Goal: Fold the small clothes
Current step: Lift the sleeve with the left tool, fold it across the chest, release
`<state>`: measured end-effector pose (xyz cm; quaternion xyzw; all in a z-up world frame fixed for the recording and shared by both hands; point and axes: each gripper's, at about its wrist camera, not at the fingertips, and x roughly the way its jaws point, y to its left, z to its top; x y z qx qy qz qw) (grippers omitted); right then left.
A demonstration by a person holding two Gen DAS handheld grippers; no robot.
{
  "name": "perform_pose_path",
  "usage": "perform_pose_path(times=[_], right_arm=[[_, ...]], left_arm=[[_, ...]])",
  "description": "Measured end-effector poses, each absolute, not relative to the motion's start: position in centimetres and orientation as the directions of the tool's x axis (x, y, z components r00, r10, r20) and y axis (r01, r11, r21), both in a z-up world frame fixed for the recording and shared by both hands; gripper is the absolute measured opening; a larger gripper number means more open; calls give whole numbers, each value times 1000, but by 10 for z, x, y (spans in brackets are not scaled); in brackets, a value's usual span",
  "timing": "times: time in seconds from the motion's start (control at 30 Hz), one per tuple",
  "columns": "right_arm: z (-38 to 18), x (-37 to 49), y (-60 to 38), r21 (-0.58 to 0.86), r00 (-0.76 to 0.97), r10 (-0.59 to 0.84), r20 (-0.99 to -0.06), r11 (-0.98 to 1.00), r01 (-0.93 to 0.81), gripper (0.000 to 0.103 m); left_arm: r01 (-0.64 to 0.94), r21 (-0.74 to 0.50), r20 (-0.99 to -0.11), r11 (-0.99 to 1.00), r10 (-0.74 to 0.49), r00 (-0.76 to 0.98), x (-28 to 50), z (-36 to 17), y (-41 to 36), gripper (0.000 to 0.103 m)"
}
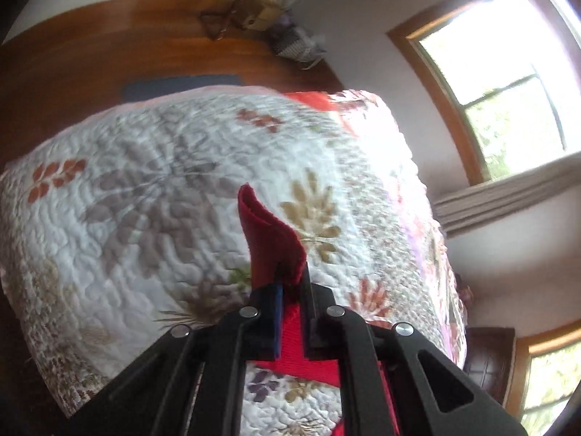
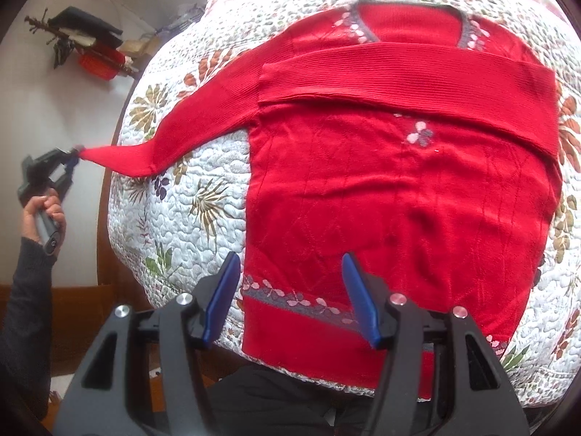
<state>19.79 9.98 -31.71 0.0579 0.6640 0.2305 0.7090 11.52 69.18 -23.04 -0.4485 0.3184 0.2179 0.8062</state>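
A red knitted sweater [image 2: 399, 196] with a grey flowered hem band lies flat on a quilted floral bedspread [image 2: 203, 196]. One sleeve is folded across its chest [image 2: 399, 76]. The other sleeve [image 2: 203, 120] stretches out to the left, off the bed's edge. My left gripper [image 2: 74, 154] is shut on that sleeve's cuff [image 1: 270, 239], which sticks up past the fingers in the left wrist view, where the gripper [image 1: 290, 283] shows close up. My right gripper [image 2: 290, 298] hovers open over the sweater's hem, nothing between its blue pads.
The bedspread [image 1: 145, 181] covers a bed above a wooden floor [image 1: 90, 47] with a dark mat [image 1: 181, 85]. Windows [image 1: 508, 83] and a curtain line the wall. Clutter stands in the corner [image 2: 94, 51]. A hand [image 2: 43, 214] in a dark sleeve holds the left gripper.
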Motion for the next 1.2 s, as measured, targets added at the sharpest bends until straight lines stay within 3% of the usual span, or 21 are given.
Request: perform_pose_path(times=[0.2,0.4,0.77,1.07,1.2], right_arm=[[-316,203,60,426,56,439,-896,890,-165,59],[-315,207,13,445,115,452,-885,892,-85,59],[-334,225,-70,450,196,428,-882,889,81,59],[-357,281,-81,449,184,434,-882,892,51,59],[-368,315,-74,488,179,475,-862,873,32,66]], left_arm=[[-412,-575,-633,707,-66,771,195,-173,601,7],[-250,-558,-639,791,-217,738,265,-177,496,7],[-85,-522,-748,849,-408,523,351,-276,327,7],[-72,-457,-847,886,-409,340,369,-371,250,7],[-69,-448,-860,891,-410,303,365,-389,240,10]])
